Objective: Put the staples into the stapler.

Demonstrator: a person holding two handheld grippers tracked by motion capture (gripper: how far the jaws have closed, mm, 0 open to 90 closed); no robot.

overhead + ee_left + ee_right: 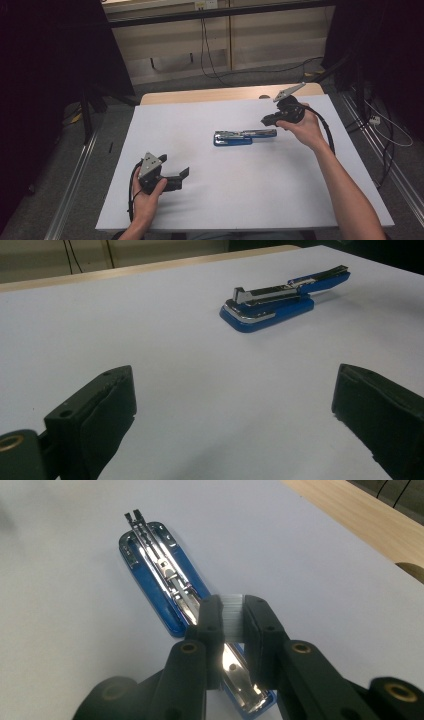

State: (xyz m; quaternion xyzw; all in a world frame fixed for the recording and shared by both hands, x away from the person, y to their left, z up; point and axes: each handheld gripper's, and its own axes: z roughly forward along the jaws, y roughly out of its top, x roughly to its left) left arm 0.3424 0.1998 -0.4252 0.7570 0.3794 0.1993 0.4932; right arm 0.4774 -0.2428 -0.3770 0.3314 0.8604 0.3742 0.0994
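My right gripper (227,617) is clamped on a strip of staples (231,600), just above the open blue stapler (165,575). The stapler lies flat mid-table, lid swung out toward my right gripper, magazine rail bare. The strip looks light, stiff but brittle — I judge it snaps if squeezed hard, so hold its flat sides mid-length. The stapler itself looks heavier, with slick chrome; I'd grip its blue plastic base. My left gripper (235,425), well off from the stapler on its closed end's side, has jaws apart, empty. No readable brand or writing.
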